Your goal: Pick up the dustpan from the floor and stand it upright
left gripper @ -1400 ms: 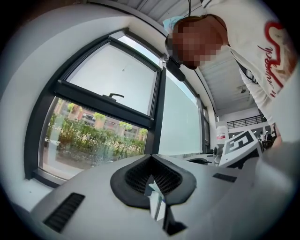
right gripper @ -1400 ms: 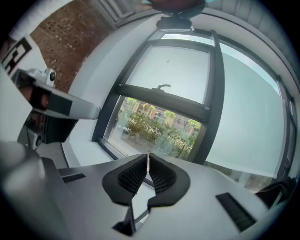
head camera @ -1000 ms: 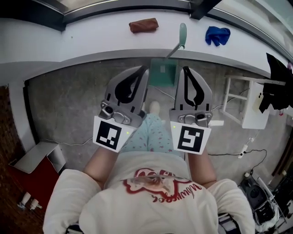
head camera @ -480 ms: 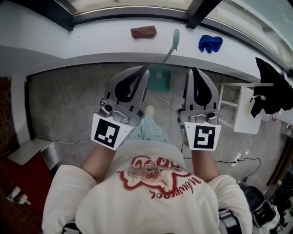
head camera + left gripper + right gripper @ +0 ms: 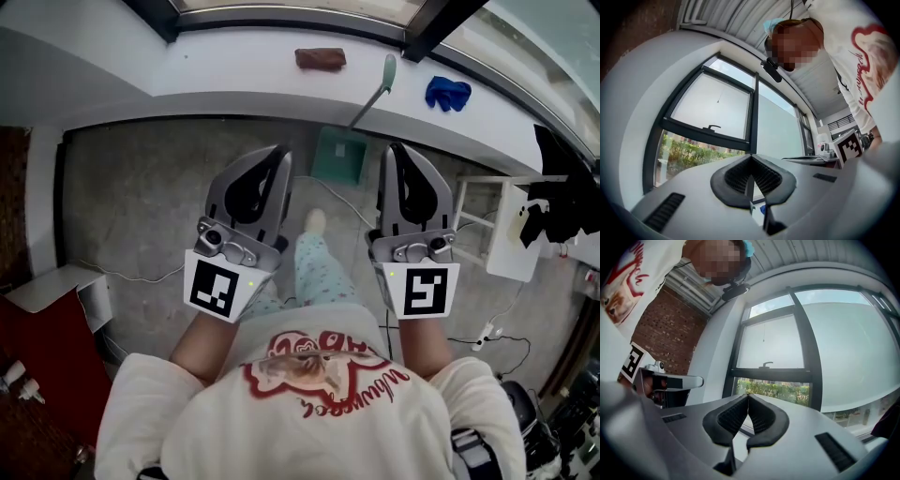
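Observation:
A teal dustpan (image 5: 337, 157) stands upright on the grey floor, its long handle (image 5: 380, 84) leaning on the white window ledge (image 5: 187, 80). Both grippers are held up in front of the person, well short of it and apart from it. My left gripper (image 5: 279, 156) is shut with nothing in it; in the left gripper view its pads (image 5: 751, 157) meet in front of a window. My right gripper (image 5: 397, 150) is shut and empty too, and its pads (image 5: 747, 396) touch at the tip.
On the ledge lie a brown cloth (image 5: 320, 58) and a blue glove (image 5: 448, 93). A white rack (image 5: 487, 220) with a black garment (image 5: 562, 202) stands at the right, with cables (image 5: 506, 328) on the floor. A red-and-white box (image 5: 42, 314) sits at the left.
Both shut grippers have lifted and moved slightly apart, so the dustpan now shows whole between them. The dustpan itself still leans on the ledge.

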`<action>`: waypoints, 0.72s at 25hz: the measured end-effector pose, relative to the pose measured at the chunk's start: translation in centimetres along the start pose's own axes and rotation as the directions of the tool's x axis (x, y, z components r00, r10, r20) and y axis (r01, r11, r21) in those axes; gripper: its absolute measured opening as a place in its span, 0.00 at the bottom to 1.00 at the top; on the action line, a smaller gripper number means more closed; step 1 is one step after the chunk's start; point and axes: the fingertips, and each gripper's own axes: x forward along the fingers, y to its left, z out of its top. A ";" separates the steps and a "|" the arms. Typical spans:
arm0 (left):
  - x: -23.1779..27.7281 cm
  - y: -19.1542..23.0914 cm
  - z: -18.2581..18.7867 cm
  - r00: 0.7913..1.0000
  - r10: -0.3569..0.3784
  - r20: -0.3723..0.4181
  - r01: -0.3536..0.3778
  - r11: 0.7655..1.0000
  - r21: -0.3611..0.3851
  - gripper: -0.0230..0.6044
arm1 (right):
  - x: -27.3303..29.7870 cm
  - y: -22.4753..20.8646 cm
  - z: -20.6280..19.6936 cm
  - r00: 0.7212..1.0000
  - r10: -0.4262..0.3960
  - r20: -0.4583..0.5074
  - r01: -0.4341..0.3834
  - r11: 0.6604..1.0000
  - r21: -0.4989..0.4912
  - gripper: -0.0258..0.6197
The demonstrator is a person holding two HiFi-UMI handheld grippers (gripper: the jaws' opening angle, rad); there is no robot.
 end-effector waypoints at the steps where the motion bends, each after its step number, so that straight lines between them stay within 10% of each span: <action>1: -1.6 -0.1 0.3 1.000 0.011 0.000 -0.011 1.000 -0.008 0.07 | -0.8 1.4 0.1 1.000 0.005 -0.001 -0.005 1.000 0.009 0.08; 12: -27.3 -3.4 6.2 0.996 0.019 -0.085 -0.019 1.000 0.000 0.07 | -16.8 20.9 5.1 0.999 -0.028 -0.018 0.029 0.996 0.084 0.08; 18: -31.9 -7.9 10.1 0.996 -0.062 -0.059 0.060 0.998 -0.028 0.07 | -24.4 24.6 10.7 0.999 -0.025 -0.029 0.025 1.000 -0.011 0.08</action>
